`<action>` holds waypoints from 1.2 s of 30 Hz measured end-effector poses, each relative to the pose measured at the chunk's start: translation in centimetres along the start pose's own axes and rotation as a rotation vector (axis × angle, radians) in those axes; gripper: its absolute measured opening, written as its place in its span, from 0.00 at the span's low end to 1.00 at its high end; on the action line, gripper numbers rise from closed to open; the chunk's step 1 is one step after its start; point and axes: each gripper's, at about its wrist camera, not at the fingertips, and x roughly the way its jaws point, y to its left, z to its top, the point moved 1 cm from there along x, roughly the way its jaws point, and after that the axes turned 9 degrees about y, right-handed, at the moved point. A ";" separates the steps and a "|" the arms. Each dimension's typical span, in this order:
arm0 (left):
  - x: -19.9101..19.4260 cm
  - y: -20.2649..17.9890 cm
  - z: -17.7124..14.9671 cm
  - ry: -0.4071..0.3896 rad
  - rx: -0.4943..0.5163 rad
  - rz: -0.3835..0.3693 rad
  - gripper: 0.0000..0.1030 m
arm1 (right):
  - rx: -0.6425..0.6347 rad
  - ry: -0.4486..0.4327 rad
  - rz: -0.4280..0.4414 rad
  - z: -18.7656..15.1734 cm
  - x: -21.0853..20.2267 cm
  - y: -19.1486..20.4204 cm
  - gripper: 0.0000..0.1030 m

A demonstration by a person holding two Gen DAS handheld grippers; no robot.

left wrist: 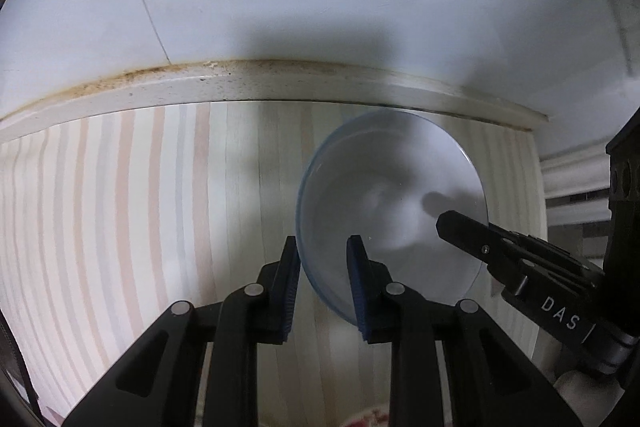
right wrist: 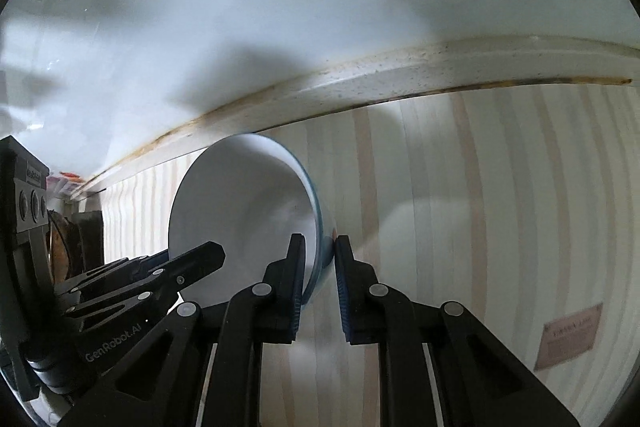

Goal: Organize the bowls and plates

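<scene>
Striped mat (left wrist: 120, 207): bowl (left wrist: 380, 187) between both tools' pads.

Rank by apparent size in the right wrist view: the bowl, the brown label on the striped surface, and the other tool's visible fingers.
1. bowl: clearly largest.
2. left tool: its fingers look smaller, though nearness to the camera inflates them.
3. brown label: smallest.

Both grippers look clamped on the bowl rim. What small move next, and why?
Probably lift it slightly with both together. The left gripper and right gripper each pinch opposite sides of the bowl rim, near the ledge at the back of the striped counter, so rise before moving.
</scene>
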 end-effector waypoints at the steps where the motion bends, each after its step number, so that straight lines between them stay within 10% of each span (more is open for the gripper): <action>1: -0.4 -0.6 -0.3 -0.007 0.007 -0.001 0.21 | -0.004 -0.008 0.002 -0.6 -0.7 0.2 0.16; 16: -6.8 -3.8 -12.7 -0.018 0.172 -0.025 0.21 | 0.013 -0.109 0.014 -14.4 -9.7 1.3 0.16; 36: -0.6 -4.5 -20.6 0.115 0.234 0.054 0.21 | 0.117 -0.009 0.020 -27.5 -4.7 -2.0 0.17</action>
